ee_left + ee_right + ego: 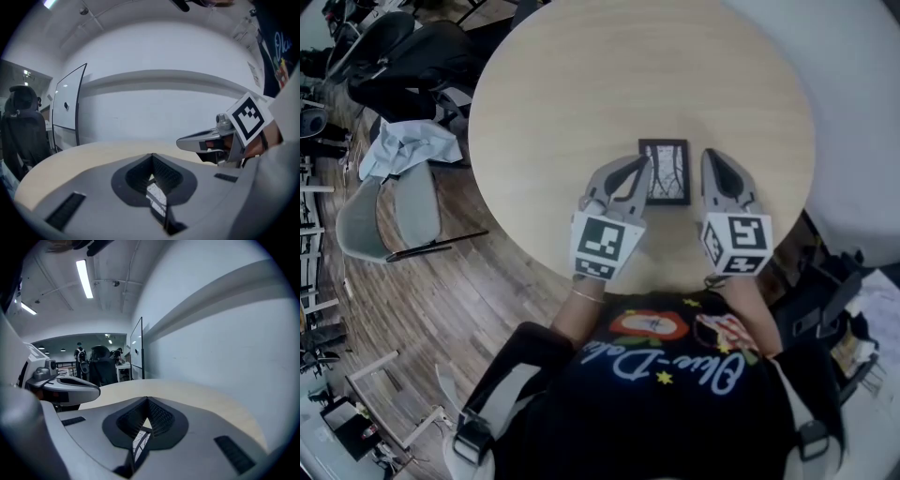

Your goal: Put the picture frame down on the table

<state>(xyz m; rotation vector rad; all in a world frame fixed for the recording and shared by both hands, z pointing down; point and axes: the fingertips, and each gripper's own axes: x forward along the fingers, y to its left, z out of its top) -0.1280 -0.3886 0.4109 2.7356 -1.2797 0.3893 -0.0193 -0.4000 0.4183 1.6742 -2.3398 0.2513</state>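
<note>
Two grippers, one picture frame, one round table; head view, person at 6 o'clock.

**Position.** The picture frame [664, 172] lies flat and face up on the table [581, 94], just to the 6 o'clock side of the table's centre and inside the near edge. Its long sides run from 12 to 6 o'clock.

**Grippers.** The left gripper [637, 169] sits at the frame's 8 o'clock, and its tips overlap the frame's 9 o'clock edge in the head view. Whether they touch that edge cannot be told. The right gripper [713, 161] sits at the frame's 3 o'clock, just beside it and apart. In each gripper view the two jaws meet at the tip with nothing clamped between them, so both claws are fully closed and empty.

**Step.** Judged from how things lie, the put-down itself is complete: the frame rests on the tabletop by its own weight and neither claw has hold of it. The step in hand reads as the clearing of the hands after release. The next move calls only for both grippers to come away toward 6 o'clock or upward. The left tips need care so that they do not catch the frame's near edge and slide it.

**Appearance.** The frame is an upright rectangle with a narrow black border around a pale picture crossed by dark, twig-like branching lines. It looks thin, light and rigid. A sliver of the same pale, lined surface shows below the closed jaws in both gripper views.
</note>
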